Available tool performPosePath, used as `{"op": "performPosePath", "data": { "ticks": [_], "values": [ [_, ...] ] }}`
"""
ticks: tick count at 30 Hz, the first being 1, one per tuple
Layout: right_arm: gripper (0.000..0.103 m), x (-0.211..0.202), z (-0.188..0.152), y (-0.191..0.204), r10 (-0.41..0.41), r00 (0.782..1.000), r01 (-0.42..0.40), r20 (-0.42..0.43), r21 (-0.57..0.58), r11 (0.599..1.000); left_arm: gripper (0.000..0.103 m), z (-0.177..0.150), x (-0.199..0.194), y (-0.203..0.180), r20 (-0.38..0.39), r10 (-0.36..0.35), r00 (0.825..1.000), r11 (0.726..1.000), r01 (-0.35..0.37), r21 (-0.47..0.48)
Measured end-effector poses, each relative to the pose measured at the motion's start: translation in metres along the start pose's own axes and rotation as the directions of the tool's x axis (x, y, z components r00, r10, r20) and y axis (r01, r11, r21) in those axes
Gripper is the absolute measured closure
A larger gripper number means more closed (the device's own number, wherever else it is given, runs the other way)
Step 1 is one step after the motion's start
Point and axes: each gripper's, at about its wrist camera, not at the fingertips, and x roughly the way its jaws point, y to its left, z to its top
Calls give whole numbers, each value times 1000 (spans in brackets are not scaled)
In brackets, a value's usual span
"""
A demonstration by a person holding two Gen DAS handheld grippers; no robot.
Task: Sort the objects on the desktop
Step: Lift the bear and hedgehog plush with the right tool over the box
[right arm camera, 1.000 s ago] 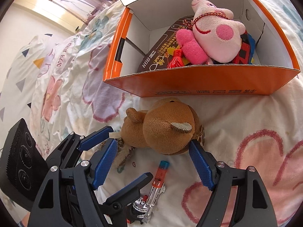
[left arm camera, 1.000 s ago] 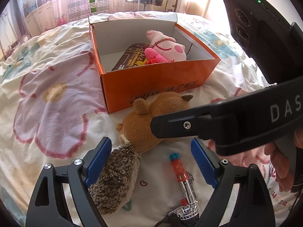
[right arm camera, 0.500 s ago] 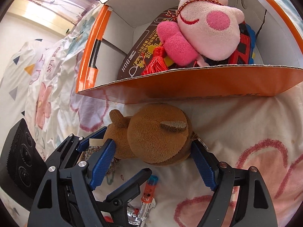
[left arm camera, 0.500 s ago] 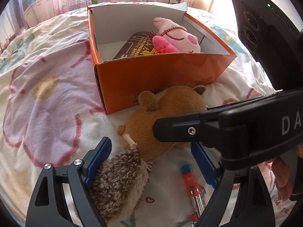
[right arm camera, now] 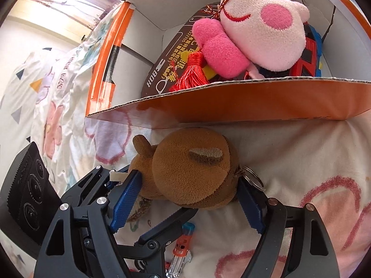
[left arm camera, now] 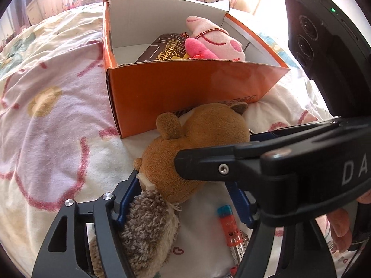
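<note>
**Floral bedspread, two grippers at the toys**

Bedspread (left arm camera: 53,125) lies open left of the orange box (left arm camera: 180,92), printed "BOX" inside. Right gripper (right arm camera: 190,199) is closing, blue pads against the bear (right arm camera: 192,166) beside the box wall. Left gripper (left arm camera: 183,199) is closing around the hedgehog (left arm camera: 148,227); its far pad is hidden.

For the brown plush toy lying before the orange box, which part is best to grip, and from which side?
Grip the brown plush toy across its round, wide body, coming from above. It lies flat on the bedsheet, both flanks free. The right gripper is closing there, pads at either side.
</note>
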Motion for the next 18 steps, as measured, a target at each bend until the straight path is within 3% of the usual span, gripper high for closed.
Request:
{"op": "performPosePath", "data": {
  "ticks": [6,18],
  "values": [
    [36,-14,-6,5,0,1000,0,17,-25,1000,40,-1,-14,0,16,-15,1000,1000,15,3],
    [37,-60,-13,28,-8,997,13,74,-69,998,42,9,-65,-14,91,-25,996,1000,24,19]
  ]
}}
